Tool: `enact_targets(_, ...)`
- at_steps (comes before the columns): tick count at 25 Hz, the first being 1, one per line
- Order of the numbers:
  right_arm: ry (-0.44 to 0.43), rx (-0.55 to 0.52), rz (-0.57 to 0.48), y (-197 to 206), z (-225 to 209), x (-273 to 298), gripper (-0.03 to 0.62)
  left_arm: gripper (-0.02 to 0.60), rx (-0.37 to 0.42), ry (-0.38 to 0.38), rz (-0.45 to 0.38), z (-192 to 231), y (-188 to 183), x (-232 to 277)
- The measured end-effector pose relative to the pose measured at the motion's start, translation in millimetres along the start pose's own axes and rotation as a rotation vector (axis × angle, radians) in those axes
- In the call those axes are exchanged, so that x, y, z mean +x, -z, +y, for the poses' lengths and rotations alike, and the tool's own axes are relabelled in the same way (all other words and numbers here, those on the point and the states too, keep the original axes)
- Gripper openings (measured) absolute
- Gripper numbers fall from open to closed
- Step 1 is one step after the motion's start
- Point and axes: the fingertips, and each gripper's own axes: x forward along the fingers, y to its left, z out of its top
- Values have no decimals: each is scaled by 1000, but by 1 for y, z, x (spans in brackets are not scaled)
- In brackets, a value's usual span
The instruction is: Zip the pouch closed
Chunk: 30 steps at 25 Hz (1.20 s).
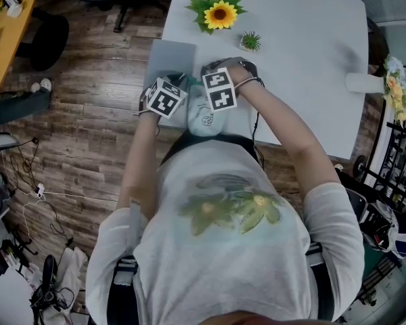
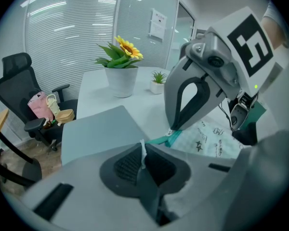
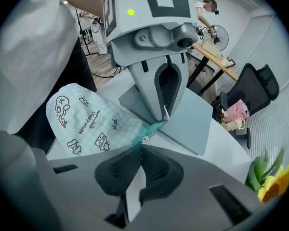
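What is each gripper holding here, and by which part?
Both hold the pouch at its teal zipper edge: left gripper pinches a white end tab, right gripper pinches by the zipper pull.

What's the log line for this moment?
left gripper: shut on pouch tab | right gripper: shut on zipper | pouch: on table

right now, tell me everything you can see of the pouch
The pouch is soft, pale mint checked fabric printed with black doodles: stars, cheese, a cartoon figure. A teal zip runs along one edge, with a small metal pull. It lies at the near edge of the white table, next to a grey mat. The left gripper is shut on a thin white bit at its zip end; the right gripper is shut at the zip by the pull.
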Motion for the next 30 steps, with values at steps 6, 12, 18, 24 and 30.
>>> enact_targets(6, -12, -3, 10, 0, 1, 0, 17, 28, 1, 0, -3, 0, 0, 1)
enact_targets(12, -21, -52, 52, -1, 4, -1, 17, 28, 3, -8, -9, 0, -1, 0)
enact_targets(18, -32, -50, 70, 0, 3, -3, 17, 28, 2, -13, -12, 1, -1, 0)
enact_targets(24, -35, 18, 35, 6, 6, -5, 17, 28, -1, -18, -15, 0, 0, 0)
enact_targets(30, -34, 71, 17, 9, 9, -8, 17, 28, 2, -19, -21, 0, -1, 0)
